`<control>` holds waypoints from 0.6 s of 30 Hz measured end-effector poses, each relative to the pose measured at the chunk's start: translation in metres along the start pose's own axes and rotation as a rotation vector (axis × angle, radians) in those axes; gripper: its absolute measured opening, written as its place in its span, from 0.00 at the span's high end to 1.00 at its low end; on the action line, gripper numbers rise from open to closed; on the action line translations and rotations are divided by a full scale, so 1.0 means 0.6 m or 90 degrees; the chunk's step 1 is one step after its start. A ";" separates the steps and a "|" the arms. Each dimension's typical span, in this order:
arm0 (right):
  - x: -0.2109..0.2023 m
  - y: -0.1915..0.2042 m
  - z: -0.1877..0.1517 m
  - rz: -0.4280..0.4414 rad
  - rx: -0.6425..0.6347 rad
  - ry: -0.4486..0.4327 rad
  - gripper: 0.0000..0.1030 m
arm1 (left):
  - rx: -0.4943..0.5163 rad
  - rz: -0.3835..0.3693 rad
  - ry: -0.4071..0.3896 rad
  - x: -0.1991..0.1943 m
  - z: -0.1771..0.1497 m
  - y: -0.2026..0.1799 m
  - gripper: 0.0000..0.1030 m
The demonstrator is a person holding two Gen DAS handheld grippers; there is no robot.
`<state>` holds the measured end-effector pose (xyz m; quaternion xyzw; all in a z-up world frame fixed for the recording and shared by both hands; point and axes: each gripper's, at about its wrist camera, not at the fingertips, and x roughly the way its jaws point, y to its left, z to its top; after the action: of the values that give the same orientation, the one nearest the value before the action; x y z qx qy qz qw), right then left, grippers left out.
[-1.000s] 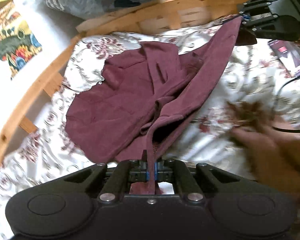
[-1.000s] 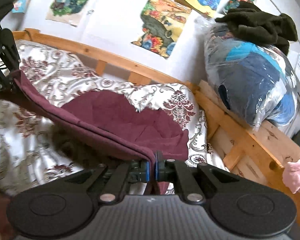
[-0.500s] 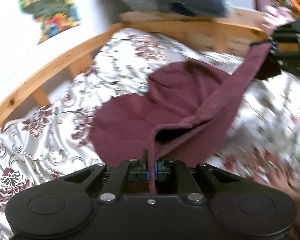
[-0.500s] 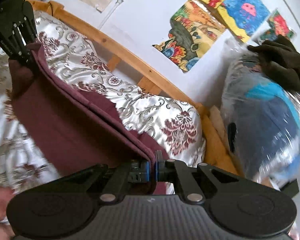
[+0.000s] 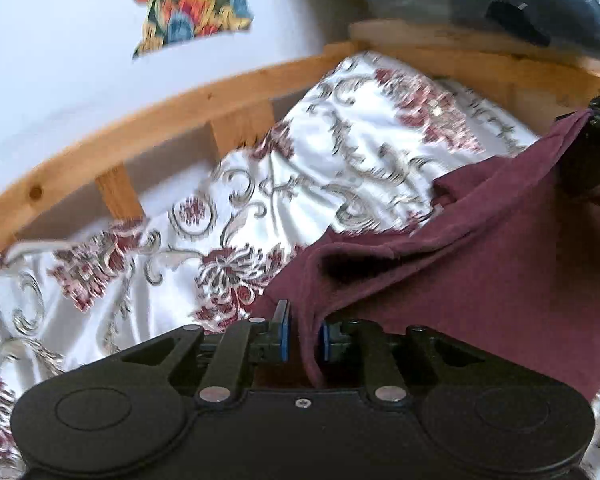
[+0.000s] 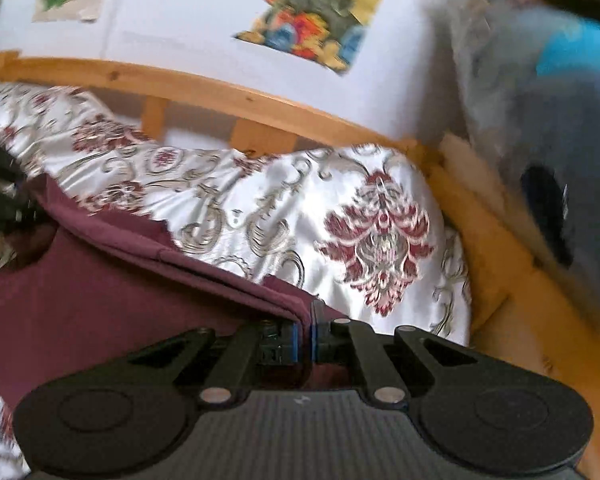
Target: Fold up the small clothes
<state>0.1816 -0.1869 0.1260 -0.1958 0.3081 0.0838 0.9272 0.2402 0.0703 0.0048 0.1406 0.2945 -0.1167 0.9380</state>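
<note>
A maroon garment point(image 5: 480, 264) lies folded on the white floral bedspread point(image 5: 340, 152). Its edge runs between the blue pads of my left gripper point(image 5: 303, 340), whose jaws stand apart with the cloth loose between them. My right gripper point(image 6: 305, 340) is shut on another corner of the maroon garment point(image 6: 100, 300). The right gripper shows at the right edge of the left wrist view point(image 5: 598, 136), and the left gripper at the left edge of the right wrist view point(image 6: 0, 196). The cloth stretches between the two.
A wooden bed rail point(image 5: 172, 120) curves along the far side against a white wall with posters point(image 5: 192, 12). A plastic-wrapped bundle of clothes point(image 6: 548, 128) sits on the bed's wooden end point(image 6: 488, 248).
Both grippers carried the garment's edge across toward the rail, folding it over. The left gripper's jaws have parted; they were clamped on the cloth before.
</note>
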 end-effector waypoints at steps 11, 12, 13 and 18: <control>0.060 -0.048 -0.045 0.059 0.185 0.023 0.32 | -0.169 -0.040 0.020 0.039 -0.030 0.054 0.19; 0.055 -0.053 -0.053 0.064 0.217 0.006 0.13 | -0.177 -0.039 0.021 0.040 -0.033 0.057 0.15; 0.048 -0.058 -0.061 0.070 0.244 -0.010 0.04 | -0.181 -0.040 0.024 0.042 -0.037 0.060 0.14; 0.011 -0.069 -0.099 0.061 0.297 -0.070 0.00 | -0.195 -0.033 0.041 0.047 -0.038 0.074 0.09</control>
<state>0.1662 -0.2489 0.0918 0.0430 0.2775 0.0650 0.9576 0.2641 0.1156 -0.0211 -0.0082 0.3425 -0.0902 0.9351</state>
